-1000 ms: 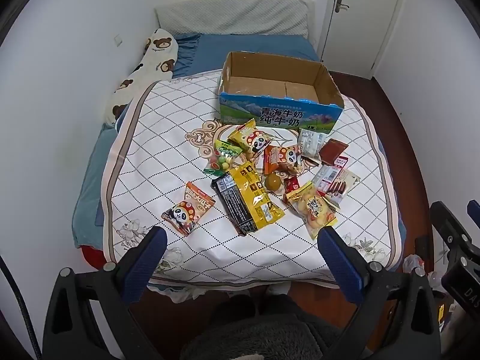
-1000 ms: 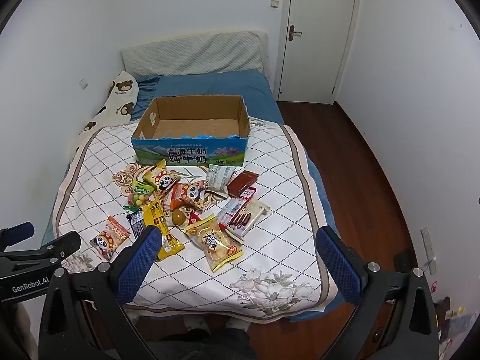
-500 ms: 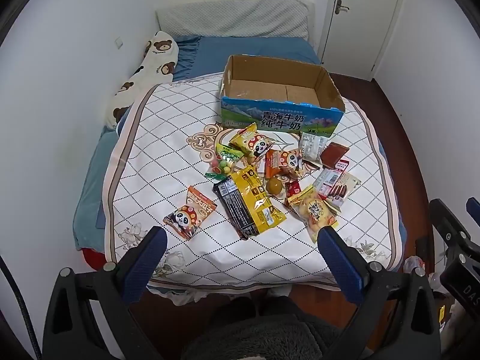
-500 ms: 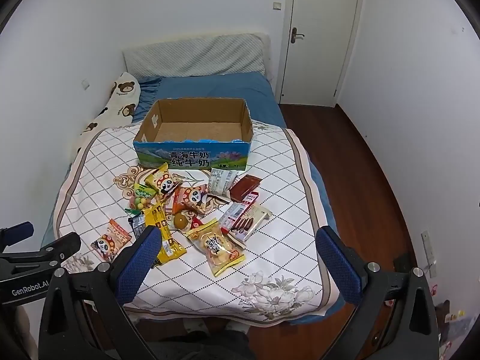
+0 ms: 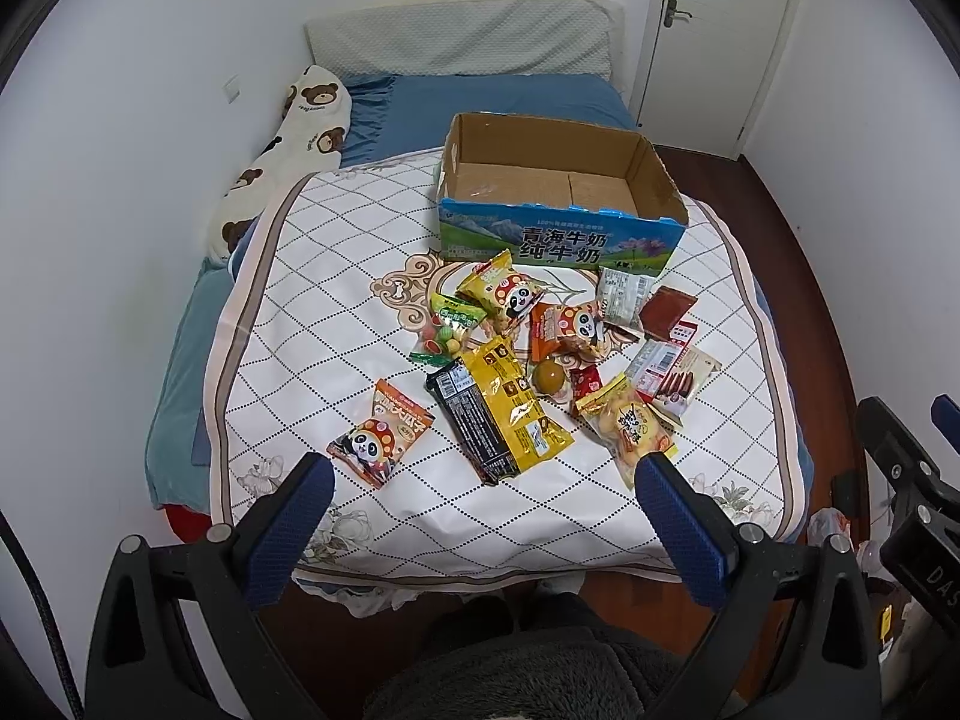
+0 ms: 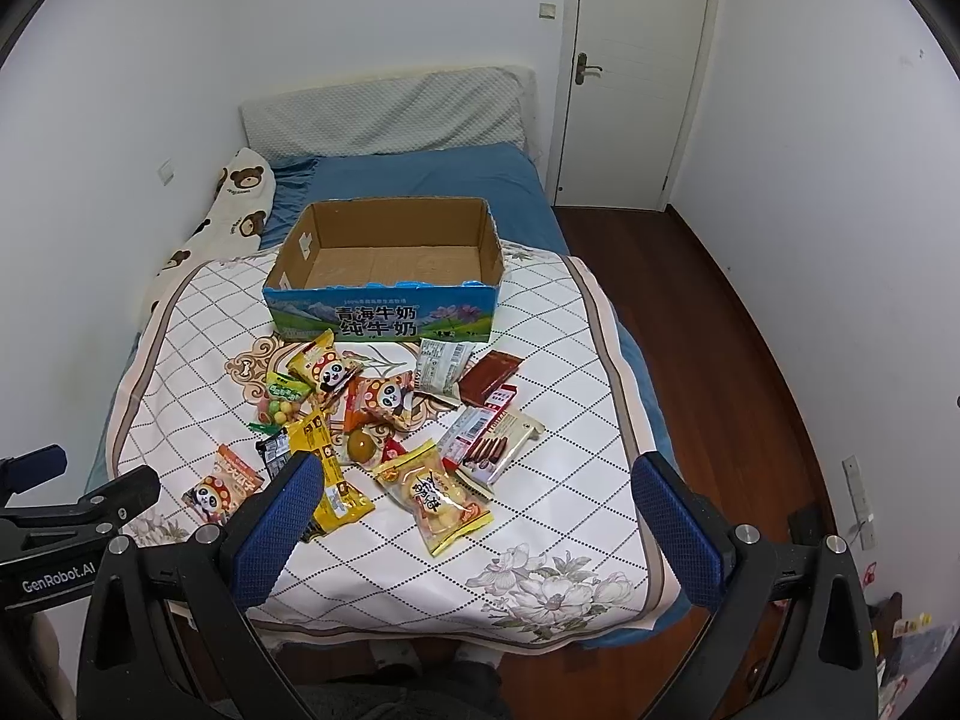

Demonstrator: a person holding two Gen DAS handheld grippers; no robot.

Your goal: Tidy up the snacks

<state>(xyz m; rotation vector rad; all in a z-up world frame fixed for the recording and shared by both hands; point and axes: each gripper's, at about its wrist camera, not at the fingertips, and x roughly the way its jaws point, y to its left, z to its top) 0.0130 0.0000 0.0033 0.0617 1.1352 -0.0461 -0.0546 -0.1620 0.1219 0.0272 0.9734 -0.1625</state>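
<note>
Both grippers spread wide, holding nothing: left gripper (image 5: 480,477), right gripper (image 6: 471,477). Snack pile (image 5: 540,360) mid-frame on quilt (image 5: 336,312), cardboard box (image 5: 558,234) just above it, empty. Right view alone shows wall outlet (image 6: 859,495) lower right; left view shows bear pillow (image 5: 282,150) full length.

We hold the left hand-held gripper (image 5: 483,477) and the right hand-held gripper (image 6: 474,477) side by side at a like height, both angled downward with their blue-padded fingers (image 5: 288,525) spread wide and nothing between them, the left one's fingers (image 6: 129,489) showing at the right camera's left edge.
</note>
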